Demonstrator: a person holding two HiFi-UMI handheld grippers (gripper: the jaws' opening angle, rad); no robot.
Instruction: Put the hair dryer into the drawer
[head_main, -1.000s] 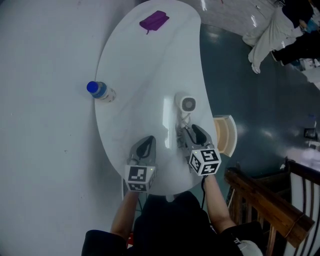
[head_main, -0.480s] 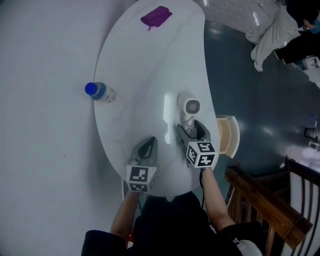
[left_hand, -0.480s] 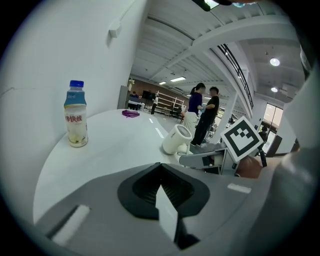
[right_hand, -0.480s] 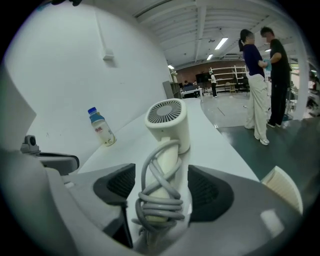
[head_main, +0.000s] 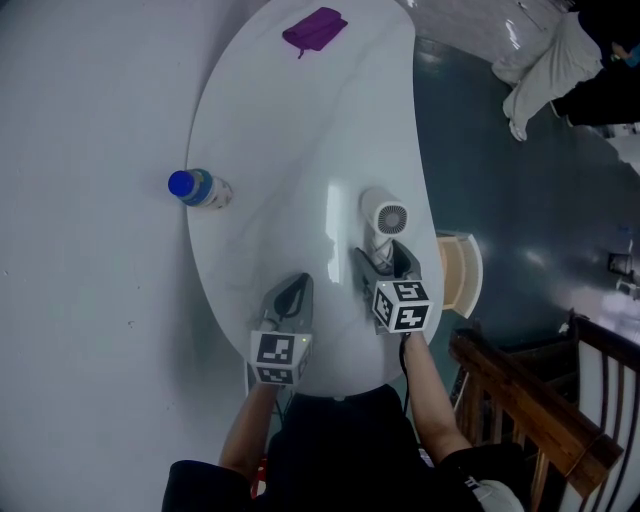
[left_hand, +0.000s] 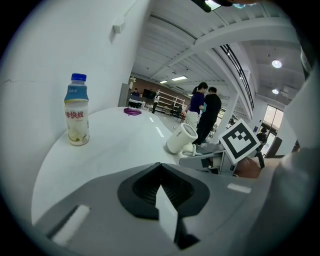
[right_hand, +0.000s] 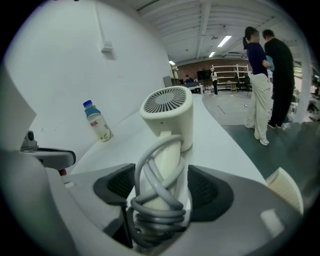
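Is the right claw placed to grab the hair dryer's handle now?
Probably yes: the right claw has just been opening, and its jaws straddle the hair dryer at its cord-wrapped handle, nothing between.

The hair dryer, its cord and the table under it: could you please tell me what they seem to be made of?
Hair dryer: cream, matte, probably moulded plastic; smooth shell, slotted grille.
Cord: grey, likely rubber or soft plastic; it bends in tight loops.
Table: white, glossy, perhaps lacquer or laminate; it shows a bright reflected streak.
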